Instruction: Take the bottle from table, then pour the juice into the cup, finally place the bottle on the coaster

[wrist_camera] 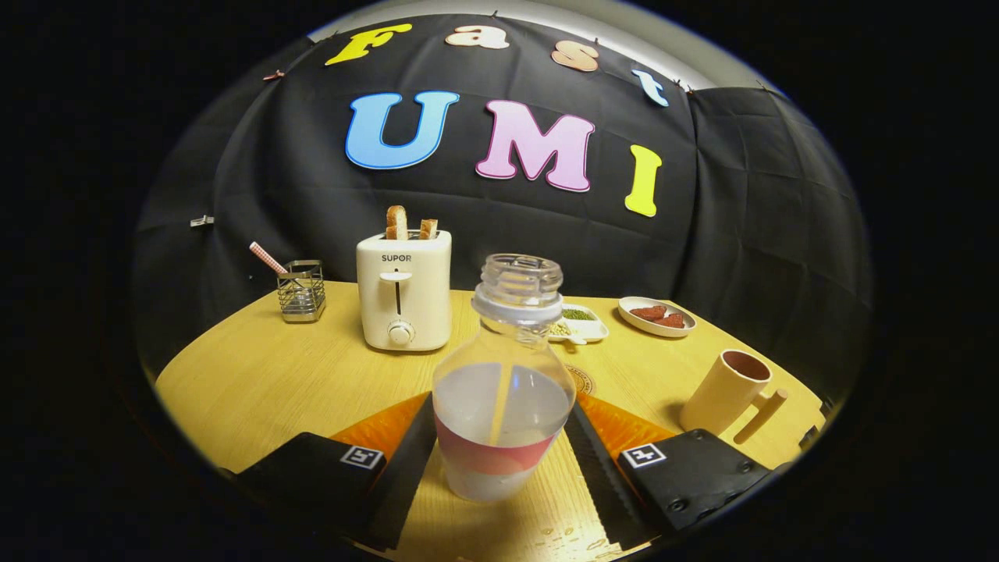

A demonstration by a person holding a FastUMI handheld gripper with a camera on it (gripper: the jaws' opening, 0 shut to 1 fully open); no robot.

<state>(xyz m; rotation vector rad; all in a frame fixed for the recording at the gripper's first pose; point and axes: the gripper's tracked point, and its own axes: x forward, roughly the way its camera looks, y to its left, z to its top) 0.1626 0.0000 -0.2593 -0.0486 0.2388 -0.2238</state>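
1. Black cloth backs a round wooden table (257, 375), where a toaster (404, 290) with two slices of toast (406, 224) stands toward the back, a wire holder (301, 291) sits to its left, and two small dishes, one with green and pale bits (581, 321) and one with red pieces (657, 315), lie behind the bottle.

2. An uncapped clear plastic bottle (503, 390) stands upright between the gripper (499, 460) fingers, with pale juice filling roughly its lower half and a red band around its body. Its base looks to be resting on the table, though that is hard to confirm.

3. The fingers sit against the bottle's lower sides, one on each flank; they seem to be pinching it at the banded section, but whether they press firmly I cannot tell for sure.

4. The tan cup (726, 400), handle turned toward the right, stands well off to the right of the bottle. A round coaster (580, 380) peeks out just behind the bottle.

5. Judged step: securing and lifting the bottle. To do it well, squeeze enough to hold without buckling the thin plastic, and keep the bottle vertical, since the mouth is open.

6. Lift straight up, then carry it rightward toward the cup slowly, so the liquid does not slosh out.
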